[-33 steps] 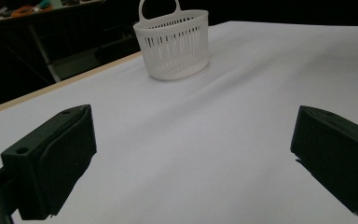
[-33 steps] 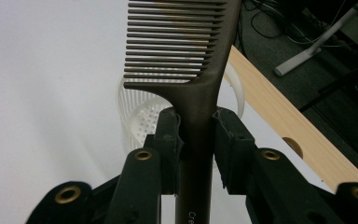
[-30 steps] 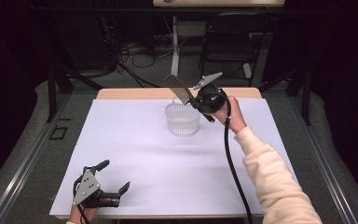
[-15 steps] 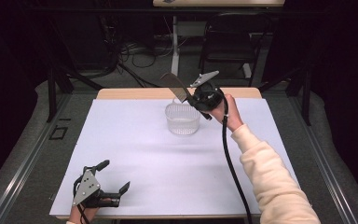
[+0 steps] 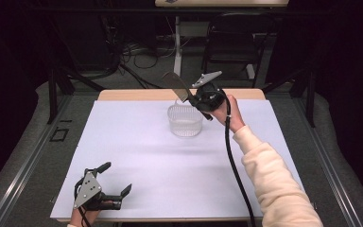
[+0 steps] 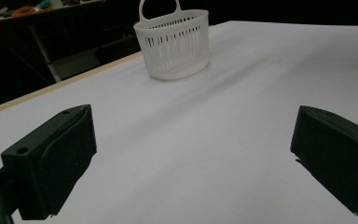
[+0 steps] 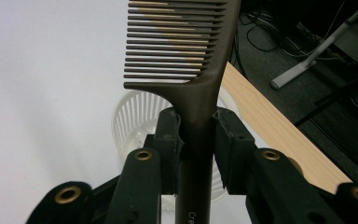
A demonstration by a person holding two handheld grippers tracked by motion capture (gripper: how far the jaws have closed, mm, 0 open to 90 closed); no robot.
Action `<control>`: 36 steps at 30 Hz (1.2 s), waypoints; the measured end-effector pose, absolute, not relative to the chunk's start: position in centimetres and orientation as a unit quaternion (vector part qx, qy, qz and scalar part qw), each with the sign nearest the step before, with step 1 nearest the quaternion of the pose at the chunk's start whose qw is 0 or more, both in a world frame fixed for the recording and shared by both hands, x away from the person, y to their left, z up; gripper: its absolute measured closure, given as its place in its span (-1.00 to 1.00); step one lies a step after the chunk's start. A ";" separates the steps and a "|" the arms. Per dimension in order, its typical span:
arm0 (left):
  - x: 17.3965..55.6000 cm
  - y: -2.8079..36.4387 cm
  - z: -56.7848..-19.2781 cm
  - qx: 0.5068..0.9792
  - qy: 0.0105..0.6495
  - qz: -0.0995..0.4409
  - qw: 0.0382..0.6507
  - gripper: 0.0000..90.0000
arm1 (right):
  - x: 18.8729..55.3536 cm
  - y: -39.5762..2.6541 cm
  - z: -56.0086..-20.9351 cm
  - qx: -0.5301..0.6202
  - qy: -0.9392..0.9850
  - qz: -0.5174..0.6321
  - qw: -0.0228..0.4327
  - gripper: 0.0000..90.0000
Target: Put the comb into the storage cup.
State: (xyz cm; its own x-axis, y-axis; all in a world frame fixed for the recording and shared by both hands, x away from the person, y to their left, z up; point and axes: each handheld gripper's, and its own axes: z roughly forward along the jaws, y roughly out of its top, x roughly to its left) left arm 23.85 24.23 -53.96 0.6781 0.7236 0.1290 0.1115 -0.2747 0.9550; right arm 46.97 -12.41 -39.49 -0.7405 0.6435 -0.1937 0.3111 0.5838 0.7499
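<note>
A: Report the state of the right gripper (image 5: 194, 98).

B: Its jaws are closed firmly on the handle of a dark brown comb (image 7: 191, 60). In the right gripper view both pads press the handle from either side, and the toothed end projects beyond the fingertips. In the high view the comb (image 5: 176, 86) is raised above the basket's far rim, tilted up and away from the person.

A: And the left gripper (image 5: 114, 178)?

B: Its jaws stand wide apart with nothing between them. In the left gripper view the two black fingers (image 6: 51, 158) frame bare white table cover (image 6: 205, 140). The gripper sits low over the near edge of the cover, well apart from the basket.

A: Describe the container.

B: A white slotted plastic basket (image 5: 185, 120) stands upright on the cover, toward its far edge. It has a small loop handle (image 6: 159, 8) at the rim. Seen from above, its interior looks empty; the comb is over it, not inside it.

A: Does the comb touch the basket?

B: The pictures do not settle that; it appears held clear above the rim.
</note>
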 end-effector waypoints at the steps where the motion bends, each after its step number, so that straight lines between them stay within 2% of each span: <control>1: 23.8 24.2 -54.0 0.745 0.281 0.287 0.533 -1.00 | 47.0 -12.4 -39.5 0.277 0.859 0.364 0.231 0.61; 36: 23.9 24.3 -54.0 0.744 0.281 0.287 0.535 -0.99 | 47.8 -11.2 -40.4 0.256 0.839 0.398 0.267 0.61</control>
State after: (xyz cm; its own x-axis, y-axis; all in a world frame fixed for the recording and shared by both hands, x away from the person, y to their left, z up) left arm 23.86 24.27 -53.97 0.6776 0.7245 0.1264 0.1106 -0.2703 0.9564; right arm 47.83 -11.15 -40.38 -0.7266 0.6425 -0.2434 0.2177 0.5513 0.8054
